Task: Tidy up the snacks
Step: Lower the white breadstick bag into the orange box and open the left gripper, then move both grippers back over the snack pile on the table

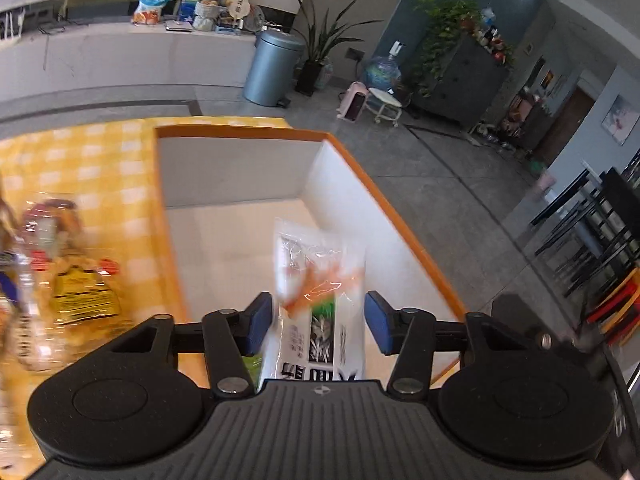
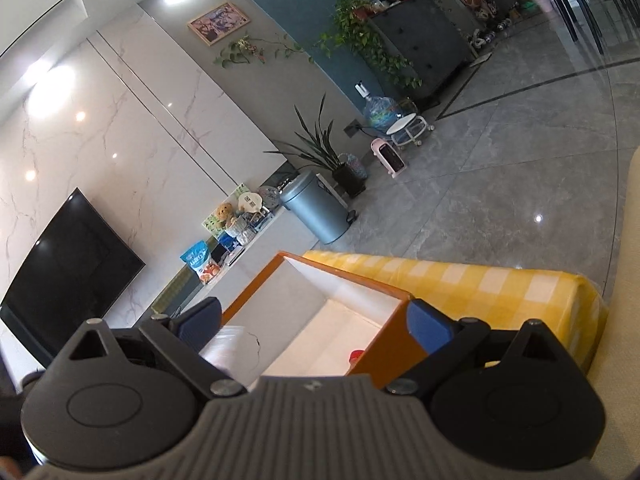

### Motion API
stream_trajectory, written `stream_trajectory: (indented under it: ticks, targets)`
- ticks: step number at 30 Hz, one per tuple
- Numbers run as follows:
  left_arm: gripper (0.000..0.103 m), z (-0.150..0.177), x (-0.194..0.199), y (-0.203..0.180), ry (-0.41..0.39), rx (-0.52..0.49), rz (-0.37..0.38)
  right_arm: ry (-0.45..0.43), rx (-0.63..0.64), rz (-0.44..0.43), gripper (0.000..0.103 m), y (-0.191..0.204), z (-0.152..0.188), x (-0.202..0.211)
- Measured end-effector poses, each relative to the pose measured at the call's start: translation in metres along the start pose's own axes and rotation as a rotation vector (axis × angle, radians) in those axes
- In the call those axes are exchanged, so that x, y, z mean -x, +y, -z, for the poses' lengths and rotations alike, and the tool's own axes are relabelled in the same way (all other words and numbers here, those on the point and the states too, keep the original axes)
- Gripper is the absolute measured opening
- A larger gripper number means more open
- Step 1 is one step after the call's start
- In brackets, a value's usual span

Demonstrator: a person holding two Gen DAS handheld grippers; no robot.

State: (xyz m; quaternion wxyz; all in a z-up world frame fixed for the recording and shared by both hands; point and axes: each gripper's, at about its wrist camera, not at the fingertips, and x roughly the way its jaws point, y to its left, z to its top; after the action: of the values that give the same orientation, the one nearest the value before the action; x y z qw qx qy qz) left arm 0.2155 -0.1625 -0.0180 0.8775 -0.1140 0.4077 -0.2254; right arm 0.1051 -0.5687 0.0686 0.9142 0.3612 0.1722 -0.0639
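Note:
An orange-rimmed box (image 1: 248,132) with white inner walls stands on the yellow checked tablecloth (image 1: 80,152). My left gripper (image 1: 319,318) hangs over the box's near end, shut on a white snack packet (image 1: 320,264) with orange and green print. The packet stands upright between the blue pads. More snack bags (image 1: 72,280), blurred, lie on the cloth to the left of the box. In the right wrist view my right gripper (image 2: 316,324) is open wide above the near corner of the same box (image 2: 348,276). A small red item (image 2: 356,356) and a pale translucent wrapper (image 2: 230,344) show below it.
The tablecloth (image 2: 480,284) ends just past the box, with grey tiled floor beyond. A grey pedal bin (image 1: 274,66) and potted plant (image 1: 320,48) stand by the far counter. Dark chairs (image 1: 592,232) are at the right.

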Motion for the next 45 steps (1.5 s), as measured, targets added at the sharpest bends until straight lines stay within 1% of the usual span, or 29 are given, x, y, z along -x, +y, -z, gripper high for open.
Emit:
stream_trajectory:
  ticks: [2,3,5,7,10,14,16,19,24,27,32,35,37,39,41,45]
  targets:
    - [0.056,-0.003,-0.010,-0.001,0.013,0.011,0.009,-0.006,-0.003,-0.014,0.097,-0.002,0.001,0.003]
    - [0.052,-0.004,-0.015,-0.001,0.024,0.013,0.003,-0.006,-0.013,-0.017,0.097,-0.005,-0.001,0.001]
    - [0.048,-0.005,-0.022,-0.002,0.036,0.015,-0.004,-0.001,-0.044,-0.024,0.097,-0.010,-0.002,0.001]
    - [0.048,-0.004,-0.024,-0.001,0.046,0.019,-0.003,0.014,-0.065,-0.030,0.097,-0.015,-0.002,0.000]
    - [0.048,0.000,-0.021,-0.003,0.051,-0.001,-0.001,0.026,-0.065,-0.034,0.097,-0.014,-0.003,-0.003]
    - [0.056,0.004,-0.010,-0.010,0.030,-0.056,-0.022,0.024,-0.036,-0.032,0.097,-0.008,-0.003,-0.004]
    - [0.057,0.005,-0.004,-0.013,0.033,-0.064,-0.037,0.025,-0.033,-0.031,0.097,-0.008,-0.003,-0.006]
    - [0.064,0.007,0.008,-0.014,0.020,-0.083,-0.044,0.024,-0.040,-0.029,0.097,-0.010,-0.003,-0.006]
    - [0.075,0.004,0.027,-0.023,-0.025,-0.135,-0.092,0.016,-0.017,-0.022,0.097,-0.008,-0.001,-0.004]
    - [0.078,0.000,0.041,-0.025,-0.046,-0.150,-0.114,0.009,0.005,-0.018,0.097,-0.005,0.000,-0.003]
    - [0.079,-0.004,0.069,-0.015,-0.086,-0.129,-0.128,0.001,0.036,0.009,0.097,0.000,0.000,-0.004]
    - [0.079,-0.003,0.086,-0.007,-0.109,-0.133,-0.143,-0.011,0.116,0.028,0.097,0.014,0.002,-0.003]
    - [0.079,-0.001,0.099,-0.004,-0.134,-0.164,-0.183,-0.031,0.171,0.025,0.097,0.023,0.003,0.000]
    - [0.079,0.001,0.112,0.001,-0.157,-0.185,-0.225,-0.019,0.210,0.027,0.097,0.031,0.004,-0.001]
    - [0.079,0.003,0.125,0.007,-0.179,-0.192,-0.249,-0.019,0.227,0.027,0.097,0.037,0.005,0.001]
    - [0.079,0.006,0.146,0.022,-0.206,-0.178,-0.289,-0.009,0.286,-0.006,0.097,0.057,0.005,0.010]
